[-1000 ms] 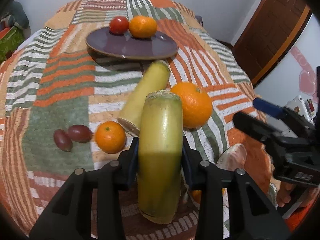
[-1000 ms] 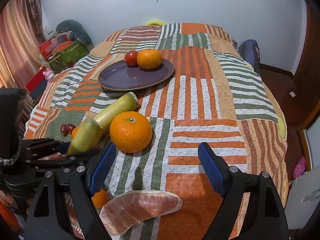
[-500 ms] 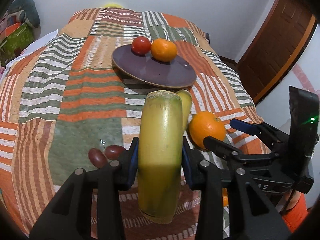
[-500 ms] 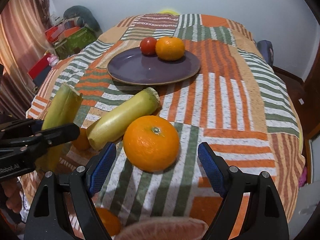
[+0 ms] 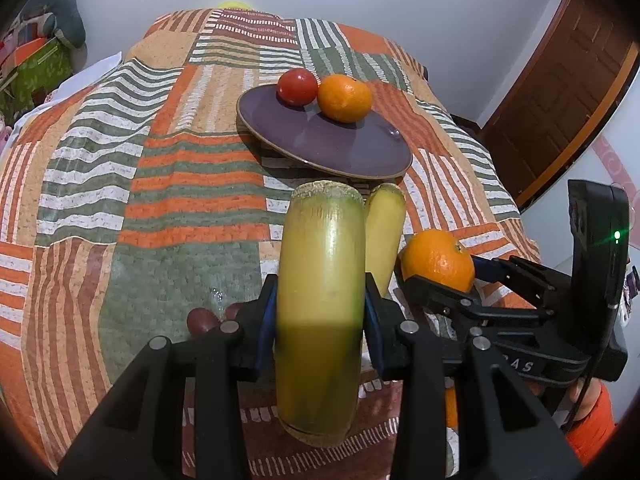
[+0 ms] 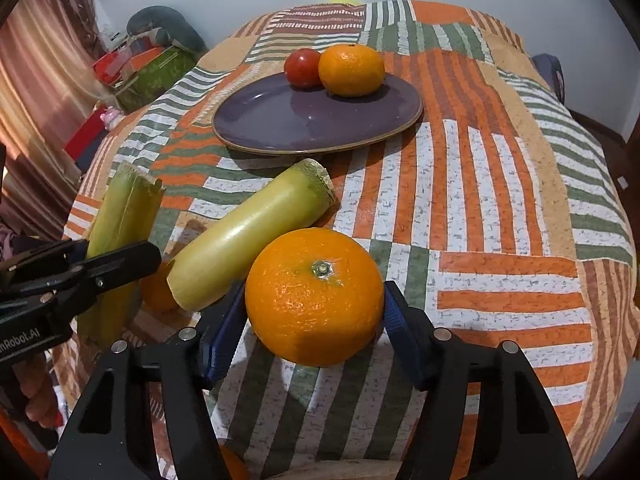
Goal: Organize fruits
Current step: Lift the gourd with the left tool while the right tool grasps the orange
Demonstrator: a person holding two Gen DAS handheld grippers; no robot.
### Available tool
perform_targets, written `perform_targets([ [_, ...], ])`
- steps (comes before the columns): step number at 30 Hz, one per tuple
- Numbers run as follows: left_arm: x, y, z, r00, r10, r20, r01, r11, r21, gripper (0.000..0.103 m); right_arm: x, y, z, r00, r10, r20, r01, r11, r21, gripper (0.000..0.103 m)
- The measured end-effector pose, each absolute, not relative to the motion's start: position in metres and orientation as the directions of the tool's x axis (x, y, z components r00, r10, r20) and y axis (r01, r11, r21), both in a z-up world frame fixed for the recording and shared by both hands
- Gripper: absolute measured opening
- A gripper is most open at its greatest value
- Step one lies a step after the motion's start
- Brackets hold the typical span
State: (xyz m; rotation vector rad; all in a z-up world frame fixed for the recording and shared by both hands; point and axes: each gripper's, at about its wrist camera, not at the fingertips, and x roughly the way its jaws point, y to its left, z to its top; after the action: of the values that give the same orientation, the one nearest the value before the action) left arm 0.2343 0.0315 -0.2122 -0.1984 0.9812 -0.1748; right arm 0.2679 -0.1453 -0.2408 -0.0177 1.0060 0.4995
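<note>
My left gripper (image 5: 320,312) is shut on a yellow-green cane piece (image 5: 322,280) and holds it above the quilt; it shows in the right wrist view (image 6: 120,216). My right gripper (image 6: 316,320) is closed around a big orange (image 6: 314,296), also in the left wrist view (image 5: 438,260). A second cane piece (image 6: 248,232) lies on the quilt beside the orange. A purple plate (image 6: 280,120) farther back holds a tomato (image 6: 302,67) and a tangerine (image 6: 351,69).
A small tangerine (image 6: 156,292) lies behind the lying cane. Two dark red fruits (image 5: 202,318) lie under the left gripper. The patchwork quilt (image 6: 500,200) covers the bed. A wooden door (image 5: 560,92) stands at right, boxes (image 6: 140,68) at left.
My right gripper moved forward and its jaws closed in on the big orange. My left gripper rose and moved nearer the plate with the cane piece.
</note>
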Motion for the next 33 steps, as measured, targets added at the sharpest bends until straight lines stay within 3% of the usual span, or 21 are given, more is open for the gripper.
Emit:
perform_targets([
  [19,0.256,0.043,-0.160,0.647,-0.211,-0.733,0.039,0.969,-0.244,0.039,0.278,-0.160,-0.164,0.609,0.406,-0.682,-0.408,0.897,0.170,0.062],
  [33,0.309,0.048,-0.146,0.675,-0.186,-0.714,0.042,0.976,-0.215,0.039,0.314,-0.153,-0.151,0.673,0.373,-0.639,-0.399,0.910,0.110,0.062],
])
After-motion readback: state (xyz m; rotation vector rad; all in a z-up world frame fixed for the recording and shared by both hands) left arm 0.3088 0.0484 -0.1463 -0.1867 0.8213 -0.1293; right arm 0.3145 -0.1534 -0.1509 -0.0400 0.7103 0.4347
